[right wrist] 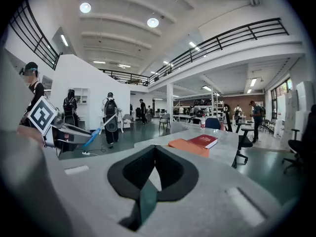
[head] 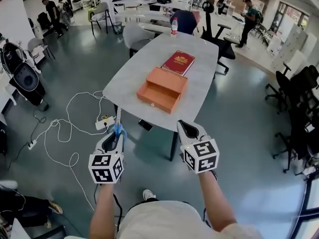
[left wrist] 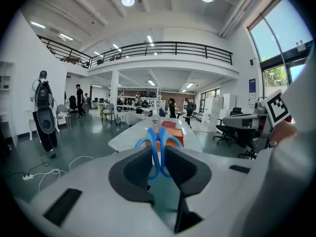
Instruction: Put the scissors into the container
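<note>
A pair of scissors point(head: 119, 126) with blue handles is held in my left gripper point(head: 117, 134), which is shut on the handles while the metal blades point up and away. In the left gripper view the blue handles point(left wrist: 158, 144) sit pinched between the dark pads. The container is an open orange box point(head: 162, 89) on the grey table point(head: 129, 73), well ahead of both grippers. My right gripper point(head: 184, 126) is shut and holds nothing; its pads point(right wrist: 168, 169) meet in the right gripper view. Both grippers hang in the air short of the table's near edge.
A red book point(head: 178, 62) lies beyond the box, and a bottle point(head: 174, 26) stands at the table's far end. White cables and a power strip point(head: 103, 123) lie on the floor to the left. Office chairs point(head: 294, 108) stand at the right, and people walk in the background.
</note>
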Motion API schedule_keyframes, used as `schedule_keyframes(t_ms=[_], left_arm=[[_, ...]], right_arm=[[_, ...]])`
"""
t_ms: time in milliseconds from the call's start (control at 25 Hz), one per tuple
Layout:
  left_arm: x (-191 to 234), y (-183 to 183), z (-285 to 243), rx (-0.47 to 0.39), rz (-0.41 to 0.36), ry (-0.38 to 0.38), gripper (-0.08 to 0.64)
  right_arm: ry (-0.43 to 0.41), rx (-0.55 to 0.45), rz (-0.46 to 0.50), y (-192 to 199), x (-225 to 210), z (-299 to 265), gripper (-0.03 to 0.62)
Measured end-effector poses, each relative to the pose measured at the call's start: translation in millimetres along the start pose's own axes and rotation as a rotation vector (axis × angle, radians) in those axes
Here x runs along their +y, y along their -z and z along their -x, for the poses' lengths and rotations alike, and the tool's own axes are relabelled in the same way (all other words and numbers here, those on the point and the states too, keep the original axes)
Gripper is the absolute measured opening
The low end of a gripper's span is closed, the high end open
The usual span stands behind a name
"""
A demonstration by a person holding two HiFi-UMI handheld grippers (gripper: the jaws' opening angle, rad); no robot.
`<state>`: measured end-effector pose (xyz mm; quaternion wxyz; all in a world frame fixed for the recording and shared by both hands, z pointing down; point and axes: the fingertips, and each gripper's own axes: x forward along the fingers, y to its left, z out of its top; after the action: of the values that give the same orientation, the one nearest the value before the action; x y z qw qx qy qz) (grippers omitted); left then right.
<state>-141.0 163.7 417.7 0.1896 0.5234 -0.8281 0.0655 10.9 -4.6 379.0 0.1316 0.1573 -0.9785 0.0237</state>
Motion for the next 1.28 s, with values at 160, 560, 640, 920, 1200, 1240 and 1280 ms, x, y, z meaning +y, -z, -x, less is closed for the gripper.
schedule_keyframes(t_ms=[160,560,640,920,1200,1240,1280], left_arm=[[15.9,-0.4,-14.5,0.002,-0.005,0.037,0.080],[18.3,-9.7,-44.3,0.008,-0.020,0.098,0.080],[17.7,-12.9,-51.0,0.009,-0.029,0.103,0.080],[19.7,-21.4,-92.2,0.026,-0.046,0.099,0.080],[23.9,-42.3,-154.2,0.051,-0.052,0.094,0.080],[23.5,-44.8,-164.2,0.055,-0.053,0.096,0.080],[22.8,-47.1,-174.4,0.060,-0.053,0.098,0.080]], right_arm=[[0.035,0.003,0.001,-1.1,5.3,-13.2,0.005],[0.099,0.004,-0.008,-3.6,-9.6,-23.6,0.005],[0.105,0.002,-0.012,-3.8,-14.9,-27.8,0.005],[0.102,-0.001,-0.033,-0.5,-44.2,-61.5,0.005],[0.093,0.018,-0.051,-4.3,-87.8,-112.4,0.005],[0.093,0.022,-0.053,-4.3,-95.1,-119.8,0.005],[0.094,0.027,-0.055,-4.3,-102.7,-127.1,0.005]])
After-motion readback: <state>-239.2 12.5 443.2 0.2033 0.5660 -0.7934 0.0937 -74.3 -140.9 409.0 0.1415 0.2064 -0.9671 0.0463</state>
